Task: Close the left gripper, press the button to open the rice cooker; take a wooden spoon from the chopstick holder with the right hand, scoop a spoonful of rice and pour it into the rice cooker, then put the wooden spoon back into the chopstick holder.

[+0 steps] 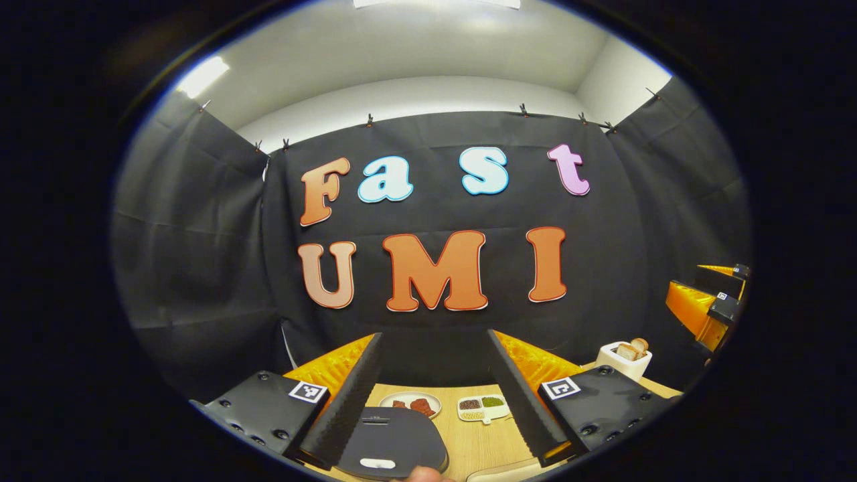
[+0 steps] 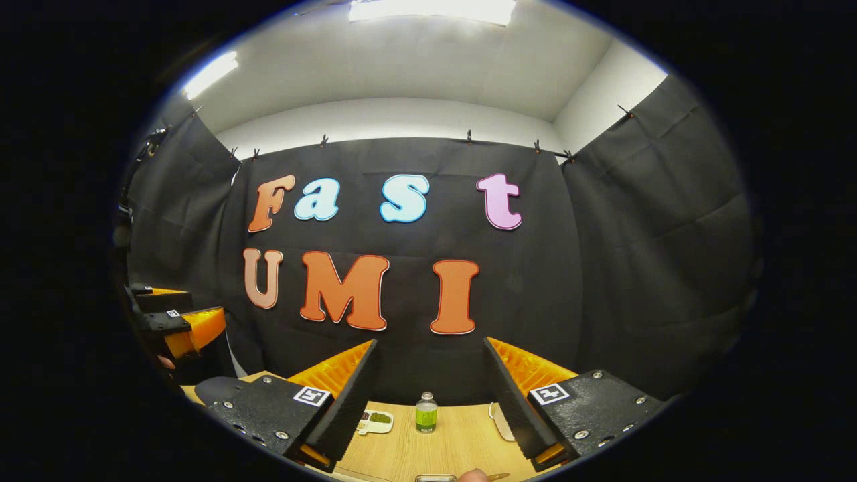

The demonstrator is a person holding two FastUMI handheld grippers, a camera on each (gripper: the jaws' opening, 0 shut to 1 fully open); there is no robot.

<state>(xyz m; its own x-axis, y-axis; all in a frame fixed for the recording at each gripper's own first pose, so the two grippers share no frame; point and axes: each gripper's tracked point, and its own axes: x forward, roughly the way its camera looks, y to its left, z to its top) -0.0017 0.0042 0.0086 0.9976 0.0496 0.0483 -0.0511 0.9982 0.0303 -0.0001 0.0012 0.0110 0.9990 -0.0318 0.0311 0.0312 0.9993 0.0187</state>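
In the left gripper view, the left gripper [image 1: 435, 395] is held level above the table [image 1: 479, 442] with its jaws spread wide and nothing between them. The rice cooker [image 1: 395, 442], dark with a closed lid, is seen low between the fingers, its pale button [image 1: 377, 463] at the near edge. Beyond it lie a small plate [image 1: 410, 404] and a divided dish [image 1: 482, 408], and the chopstick holder [image 1: 624, 359] stands to the right with wooden handles rising from it. The right gripper [image 1: 713, 301] is seen at the far right edge. The first step is judged not yet begun: if the button were pressed with the jaws apart, a finger could straddle or slip off it, and the lid would stay shut. In the right gripper view, the right gripper [image 2: 428, 395] is likewise spread and empty, raised over the table, with a small green bottle [image 2: 426, 412] ahead. The bottle is judged liable to be knocked in a sweep toward the holder. The left gripper [image 2: 174, 321] is seen at the left edge.
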